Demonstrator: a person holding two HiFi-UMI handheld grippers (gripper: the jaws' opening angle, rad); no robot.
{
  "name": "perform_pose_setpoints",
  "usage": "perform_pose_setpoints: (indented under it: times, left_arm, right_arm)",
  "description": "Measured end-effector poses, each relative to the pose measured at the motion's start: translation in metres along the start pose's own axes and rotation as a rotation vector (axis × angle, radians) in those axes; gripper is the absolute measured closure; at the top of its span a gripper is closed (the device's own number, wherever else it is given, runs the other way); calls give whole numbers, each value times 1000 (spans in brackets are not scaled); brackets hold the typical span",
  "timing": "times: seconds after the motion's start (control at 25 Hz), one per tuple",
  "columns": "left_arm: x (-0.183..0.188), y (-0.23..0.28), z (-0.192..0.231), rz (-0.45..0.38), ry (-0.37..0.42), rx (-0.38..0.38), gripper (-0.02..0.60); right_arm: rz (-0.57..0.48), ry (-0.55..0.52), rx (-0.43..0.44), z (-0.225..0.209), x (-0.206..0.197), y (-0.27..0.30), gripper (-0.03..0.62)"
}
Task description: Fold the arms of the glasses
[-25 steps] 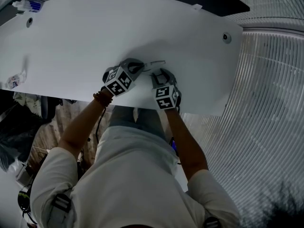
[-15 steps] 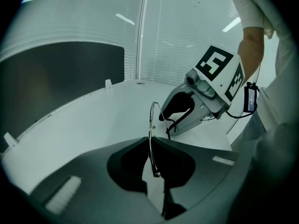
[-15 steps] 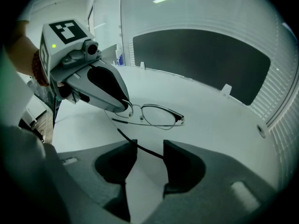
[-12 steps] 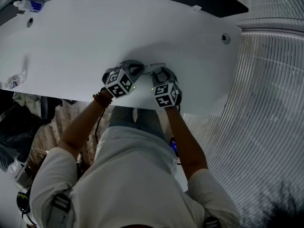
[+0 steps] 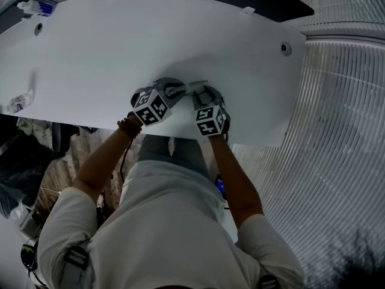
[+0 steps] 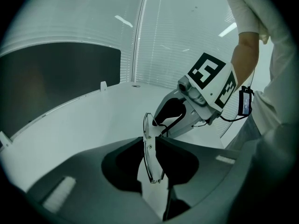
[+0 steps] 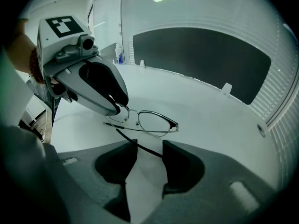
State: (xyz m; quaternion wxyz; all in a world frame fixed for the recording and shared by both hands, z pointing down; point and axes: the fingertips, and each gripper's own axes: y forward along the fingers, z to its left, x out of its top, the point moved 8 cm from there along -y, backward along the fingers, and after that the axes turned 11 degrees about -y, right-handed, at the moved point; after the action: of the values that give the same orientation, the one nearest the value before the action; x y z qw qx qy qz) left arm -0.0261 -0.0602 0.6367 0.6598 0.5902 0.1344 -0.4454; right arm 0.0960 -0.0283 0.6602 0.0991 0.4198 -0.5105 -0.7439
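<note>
Thin metal-rimmed glasses [image 7: 156, 122] rest low over the white table [image 5: 120, 41] near its front edge. My left gripper [image 6: 149, 141] is shut on them, its fingers [image 7: 117, 104] clamped on one lens; the left gripper view shows the frame [image 6: 149, 157] edge-on between the jaws. My right gripper [image 7: 145, 148] stands open just to the right, and its jaws have just been opening. One dark arm of the glasses [image 7: 140, 146] reaches between those jaws with no pad pressing on it. In the head view both grippers [image 5: 174, 90] [image 5: 203, 94] meet at the glasses [image 5: 191, 87].
The table's front edge runs just behind both hands. A white and blue object [image 5: 33, 6] and a small packet [image 5: 17, 103] lie at the far left. Round cable holes [image 5: 287, 47] sit near the table's ends. Ribbed flooring lies to the right.
The left gripper's cube has shifted very slightly toward the table's front edge. The right hand and the glasses stay where they were.
</note>
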Motion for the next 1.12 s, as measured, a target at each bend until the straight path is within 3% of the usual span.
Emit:
perform_pose_setpoints:
  times: [0.32,0.6,0.8,1.12]
  left_arm:
    - [-4,0,-13,-1,10,-35,488]
    - [-7,4,-16,-2,24,-11,497]
    - [-9,9,-20,-10,29,20,499]
    - [-8,8,-22,-10,42,24,499]
  right_arm:
    - [-7,29,-15,3,-5,-1,427]
    - [9,30,-23,4,-14,-15,425]
    - [10,88,-24,9,-36,-26,425]
    - [-74,185,-39,12,-43,-54,425]
